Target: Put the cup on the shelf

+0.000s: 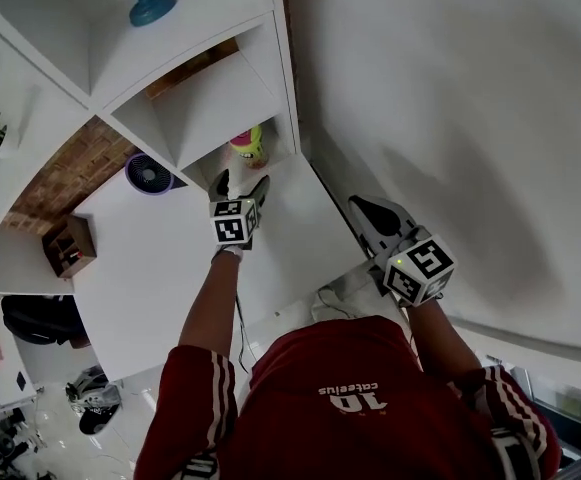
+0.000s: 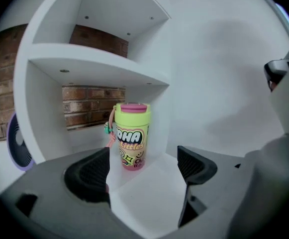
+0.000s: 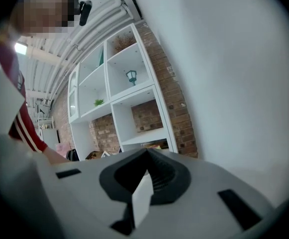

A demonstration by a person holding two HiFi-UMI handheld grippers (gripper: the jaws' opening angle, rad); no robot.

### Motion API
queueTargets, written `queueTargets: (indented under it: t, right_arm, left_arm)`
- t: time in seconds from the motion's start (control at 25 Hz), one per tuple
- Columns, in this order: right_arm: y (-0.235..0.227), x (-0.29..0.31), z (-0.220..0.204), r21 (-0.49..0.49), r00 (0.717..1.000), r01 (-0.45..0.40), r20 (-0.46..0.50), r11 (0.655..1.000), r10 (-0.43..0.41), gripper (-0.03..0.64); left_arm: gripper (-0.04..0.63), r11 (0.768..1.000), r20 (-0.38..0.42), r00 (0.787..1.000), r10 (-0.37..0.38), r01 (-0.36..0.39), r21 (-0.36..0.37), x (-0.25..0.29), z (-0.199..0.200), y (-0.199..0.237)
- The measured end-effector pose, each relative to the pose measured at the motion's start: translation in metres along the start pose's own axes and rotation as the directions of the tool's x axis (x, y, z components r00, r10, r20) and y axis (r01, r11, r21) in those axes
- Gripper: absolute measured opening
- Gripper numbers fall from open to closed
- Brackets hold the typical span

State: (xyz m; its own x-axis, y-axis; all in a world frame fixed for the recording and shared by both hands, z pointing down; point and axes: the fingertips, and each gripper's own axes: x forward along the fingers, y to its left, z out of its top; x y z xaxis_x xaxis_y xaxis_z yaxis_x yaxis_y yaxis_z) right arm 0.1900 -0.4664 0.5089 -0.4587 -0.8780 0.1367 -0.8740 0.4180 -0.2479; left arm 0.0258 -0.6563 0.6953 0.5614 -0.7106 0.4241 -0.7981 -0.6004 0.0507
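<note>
The cup (image 2: 132,136) is seen standing upright in the lowest corner compartment of the white shelf (image 2: 99,66), close to the side wall and in front of the brick wall (image 2: 89,103) at the back, so the placing is judged to be done. The left claw (image 2: 144,166) is released, its jaws spread wide, with the cup just ahead of them and no contact to be made out on either pad. The main risk is judged to lie in the withdrawal. A pink and teal strap (image 2: 109,133) hangs on the cup's left side near the left pad, and it could be caught if the claw were drawn back crookedly. The cup, tall for its narrow base, could then be tipped or dragged toward the open edge. A sideways sweep of the wide jaws could knock it as well. The right claw (image 3: 146,173) is clenched on nothing and held well apart from the shelf, so no hazard is expected from it. The cup is yellow-green with a pink lid (image 2: 132,106) and pink base, and bold cartoon lettering and small smiley figures are printed on it.
</note>
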Motion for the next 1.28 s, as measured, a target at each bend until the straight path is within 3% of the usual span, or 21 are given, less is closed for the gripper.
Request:
queueTargets:
  t: [0.4,0.64,0.84,1.0,1.28]
  right_arm:
    - [0.045,-0.004,-0.003,-0.021,0.999,-0.012,-0.039,1.000,0.011,0.005]
    - [0.089,-0.013,-0.025,-0.039,0.992,-0.039,-0.118,0.998,0.035,0.005]
    - [0.147,-0.023,-0.037,-0.038,0.987,-0.090,-0.136,0.995,0.084,0.005]
    - [0.187,-0.032,-0.039,-0.067,0.980,-0.144,-0.149,0.987,0.133,0.005]
    - [0.240,-0.048,-0.025,-0.036,0.981,-0.176,-0.084,0.984,0.172,0.005]
  left_arm:
    - [0.426,0.995,0.092,0.991,-0.099,0.098,0.014,-0.113,0.016,-0.032]
    - [0.415,0.992,0.186,0.980,-0.071,0.089,-0.088,-0.218,0.025,-0.027]
    - [0.408,0.996,0.240,0.970,-0.031,0.051,-0.079,-0.314,0.028,-0.022]
    - [0.408,0.994,0.312,0.950,0.017,0.017,-0.106,-0.377,0.035,-0.019]
    - [0.408,0.999,0.370,0.929,0.013,0.004,-0.044,-0.473,0.044,-0.023]
